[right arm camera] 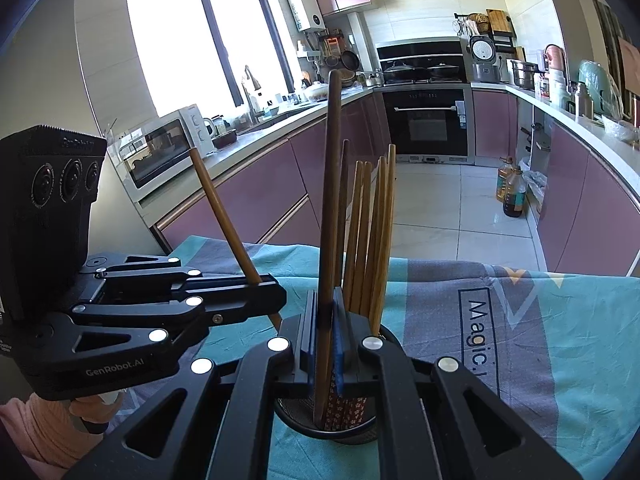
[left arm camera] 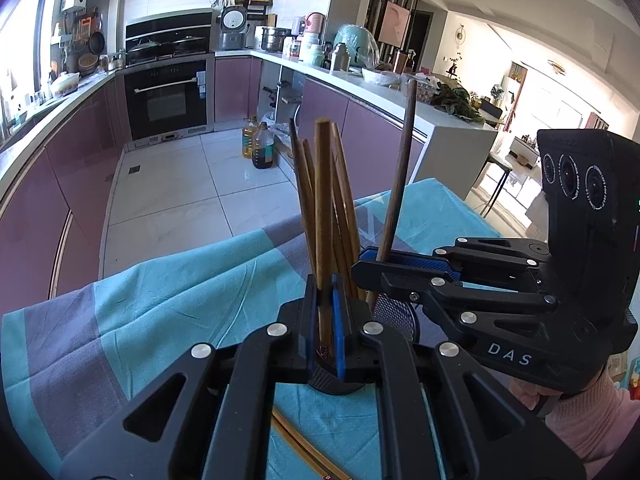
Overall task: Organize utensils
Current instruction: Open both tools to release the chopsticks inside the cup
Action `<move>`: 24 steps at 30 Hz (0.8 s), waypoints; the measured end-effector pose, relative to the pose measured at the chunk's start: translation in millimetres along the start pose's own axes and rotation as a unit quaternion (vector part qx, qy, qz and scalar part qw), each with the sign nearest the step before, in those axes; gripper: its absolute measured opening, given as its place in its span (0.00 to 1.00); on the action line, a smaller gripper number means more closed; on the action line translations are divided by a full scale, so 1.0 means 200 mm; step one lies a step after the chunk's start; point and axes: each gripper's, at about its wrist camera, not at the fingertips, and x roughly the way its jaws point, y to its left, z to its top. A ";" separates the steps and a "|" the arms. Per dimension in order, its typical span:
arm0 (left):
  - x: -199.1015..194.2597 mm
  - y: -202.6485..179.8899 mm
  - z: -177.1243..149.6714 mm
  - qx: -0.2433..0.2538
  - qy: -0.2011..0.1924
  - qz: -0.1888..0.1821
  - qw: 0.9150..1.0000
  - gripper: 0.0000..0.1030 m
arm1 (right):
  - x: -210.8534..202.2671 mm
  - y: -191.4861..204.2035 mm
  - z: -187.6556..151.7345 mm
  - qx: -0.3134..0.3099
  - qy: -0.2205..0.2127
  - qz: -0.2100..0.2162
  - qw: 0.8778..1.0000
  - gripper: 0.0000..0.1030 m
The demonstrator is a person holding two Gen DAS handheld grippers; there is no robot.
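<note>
Teal cloth (right arm camera: 560, 340) printed "Magic", left gripper (right arm camera: 276, 292) marked "GenRobot.AI", right gripper (left arm camera: 360, 264) "DAS"

Readable: "DAS" on the right gripper (left arm camera: 370, 266), "GenRobot.AI" on the left gripper (right arm camera: 276, 292), "Magic." on the tablecloth (right arm camera: 482, 336).

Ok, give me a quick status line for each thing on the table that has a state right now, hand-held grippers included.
Left hand-held gripper: shut on a light wooden chopstick, held upright.
Right hand-held gripper: shut on a dark wooden chopstick, lower end inside the mesh holder.
Mesh utensil holder: upright on the cloth, several chopsticks standing in it.
Loose chopsticks: lying flat on the cloth.
Tablecloth: spread out, slightly wrinkled.
</note>
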 end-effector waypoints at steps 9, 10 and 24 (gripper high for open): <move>0.09 0.04 0.04 -0.009 0.007 0.001 1.000 0.07 | 0.05 -0.03 0.00 0.014 0.006 -0.004 1.000 0.08; 0.09 0.04 0.04 -0.012 0.007 0.001 1.000 0.07 | 0.05 -0.04 -0.01 0.016 0.007 -0.005 1.000 0.08; -0.03 0.10 -0.03 -0.027 -0.045 0.023 0.998 0.29 | -0.04 -0.05 -0.05 0.019 -0.007 0.000 1.000 0.15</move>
